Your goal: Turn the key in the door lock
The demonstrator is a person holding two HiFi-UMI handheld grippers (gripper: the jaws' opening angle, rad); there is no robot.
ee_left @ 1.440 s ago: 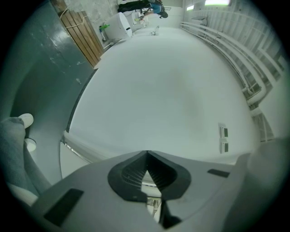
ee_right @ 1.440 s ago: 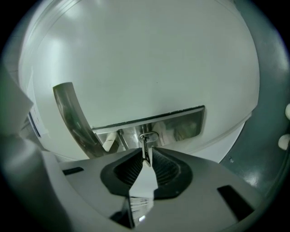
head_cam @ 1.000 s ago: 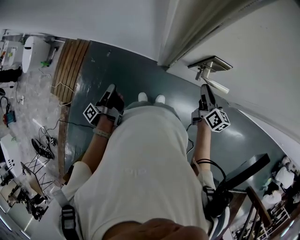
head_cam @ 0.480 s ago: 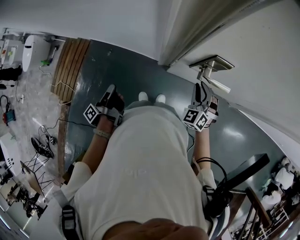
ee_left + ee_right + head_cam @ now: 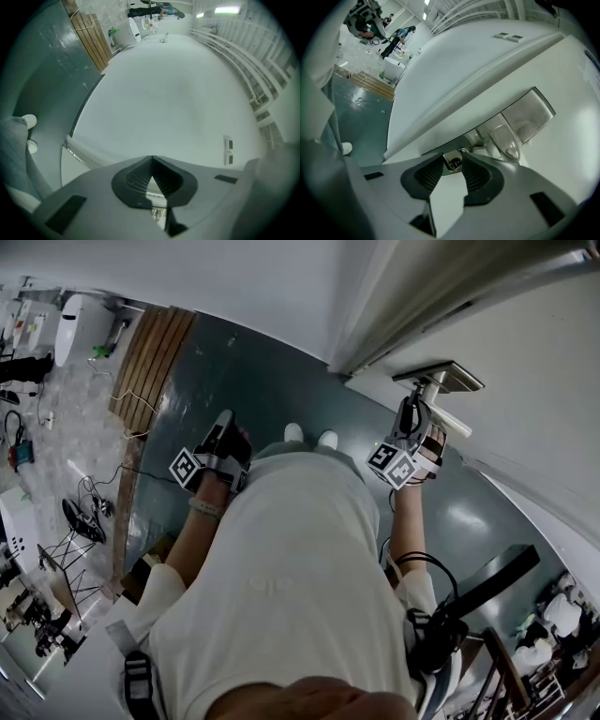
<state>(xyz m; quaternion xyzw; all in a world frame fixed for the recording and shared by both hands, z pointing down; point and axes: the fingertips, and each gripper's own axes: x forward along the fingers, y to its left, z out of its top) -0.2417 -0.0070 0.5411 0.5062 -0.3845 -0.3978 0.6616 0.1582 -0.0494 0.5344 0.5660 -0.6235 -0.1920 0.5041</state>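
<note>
The right claw (image 5: 452, 165), its 2 jaws just opened, is noted released about the key (image 5: 451, 159) seated in the door (image 5: 565, 159) under the handle plate (image 5: 528, 115), the left claw (image 5: 152, 161) clenched empty; release is judged in hand, and straight withdrawal clear of the key is called for.

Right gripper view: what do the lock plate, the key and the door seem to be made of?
Lock plate: probably metal, brushed satin silver; it gives soft, blurred reflections.
Key: likely metal, shiny; small bright glints, too small to tell more.
Door: smooth white surface, painted or laminated; the core cannot be told.
</note>
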